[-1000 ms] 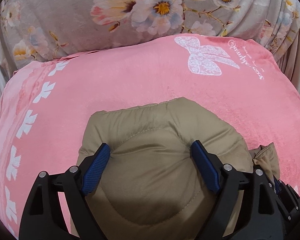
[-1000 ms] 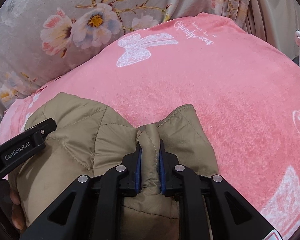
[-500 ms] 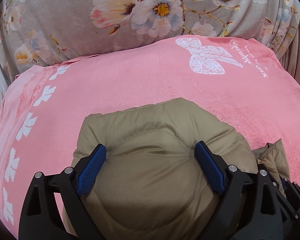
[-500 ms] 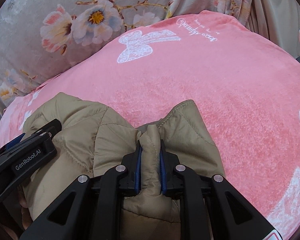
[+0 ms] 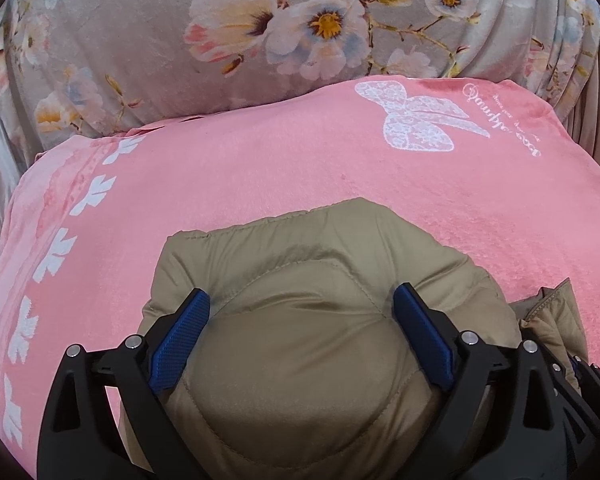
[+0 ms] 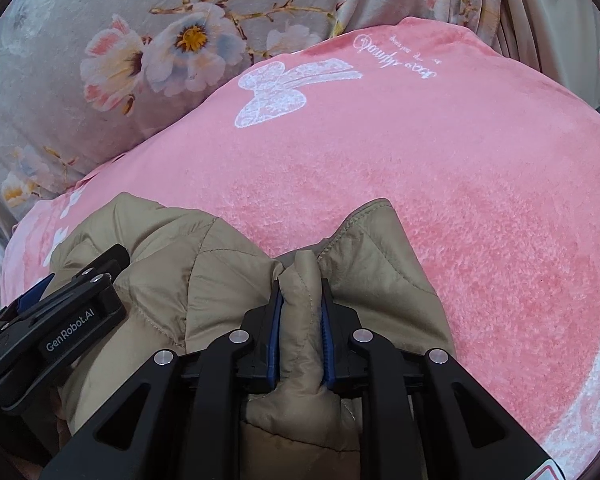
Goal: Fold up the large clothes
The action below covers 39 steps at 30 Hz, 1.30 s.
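A tan quilted puffer jacket [image 5: 300, 380] lies bunched on a pink blanket [image 5: 260, 184]. My left gripper [image 5: 302, 294] straddles a rounded padded bulge of it. Its jaws are opening, and the blue pads [image 5: 180, 336] stand wide at the sides of the bulge without pinching it. In the right wrist view my right gripper [image 6: 300, 280] is shut on a narrow upright fold of the jacket [image 6: 220, 272], beside a loose flap. The left gripper's black body [image 6: 60, 332] shows at the lower left there, resting over the jacket.
The pink blanket [image 6: 420, 160], with a white bow print [image 6: 292, 88] and leaf border [image 5: 52, 256], stretches beyond the jacket. Grey floral fabric [image 5: 140, 40] rises behind it. A pale curtain or wall [image 6: 560, 20] stands at the far right.
The left gripper's pads have spread wider apart around the padded bulge, which has puffed out between them. The right gripper keeps its grip on the fold; neither hand has shifted much.
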Each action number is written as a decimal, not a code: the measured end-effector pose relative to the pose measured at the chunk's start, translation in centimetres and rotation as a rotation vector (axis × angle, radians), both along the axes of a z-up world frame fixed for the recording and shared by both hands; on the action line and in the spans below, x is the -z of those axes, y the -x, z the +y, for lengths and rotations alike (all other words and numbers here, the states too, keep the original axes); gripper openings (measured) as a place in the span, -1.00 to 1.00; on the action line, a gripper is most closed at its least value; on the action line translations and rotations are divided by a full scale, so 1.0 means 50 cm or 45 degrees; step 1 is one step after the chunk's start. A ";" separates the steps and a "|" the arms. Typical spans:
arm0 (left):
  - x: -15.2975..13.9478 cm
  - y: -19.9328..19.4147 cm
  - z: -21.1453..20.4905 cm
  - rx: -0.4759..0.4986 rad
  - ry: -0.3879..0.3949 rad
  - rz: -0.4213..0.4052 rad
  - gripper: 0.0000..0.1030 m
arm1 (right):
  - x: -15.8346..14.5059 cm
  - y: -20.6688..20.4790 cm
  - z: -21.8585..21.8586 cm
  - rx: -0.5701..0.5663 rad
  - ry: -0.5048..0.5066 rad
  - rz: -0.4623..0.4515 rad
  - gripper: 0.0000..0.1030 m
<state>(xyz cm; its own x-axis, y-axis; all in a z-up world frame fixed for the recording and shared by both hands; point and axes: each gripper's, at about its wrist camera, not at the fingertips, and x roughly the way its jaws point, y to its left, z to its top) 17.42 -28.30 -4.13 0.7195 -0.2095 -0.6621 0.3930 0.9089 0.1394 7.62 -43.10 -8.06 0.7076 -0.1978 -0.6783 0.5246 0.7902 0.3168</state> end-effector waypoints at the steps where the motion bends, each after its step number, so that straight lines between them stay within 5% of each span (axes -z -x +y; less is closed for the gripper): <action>1: -0.001 -0.001 0.000 0.007 0.009 0.008 0.80 | 0.000 0.002 -0.001 -0.003 -0.009 -0.005 -0.71; 5: -0.028 0.029 0.035 0.047 0.022 0.037 0.81 | -0.044 0.057 0.007 0.003 -0.019 -0.035 -0.69; 9: -0.065 0.104 0.111 0.071 0.065 0.077 0.81 | -0.106 0.155 0.054 0.006 0.101 -0.082 -0.65; 13: -0.046 0.152 0.155 0.045 0.088 0.158 0.81 | -0.075 0.187 0.103 -0.089 0.035 -0.030 -0.62; 23: -0.007 0.188 0.172 0.046 0.073 0.094 0.91 | -0.015 0.175 0.151 -0.065 0.174 0.031 -0.60; 39: 0.012 0.206 0.164 0.034 0.031 -0.005 0.91 | 0.003 0.187 0.162 -0.050 0.218 -0.011 -0.60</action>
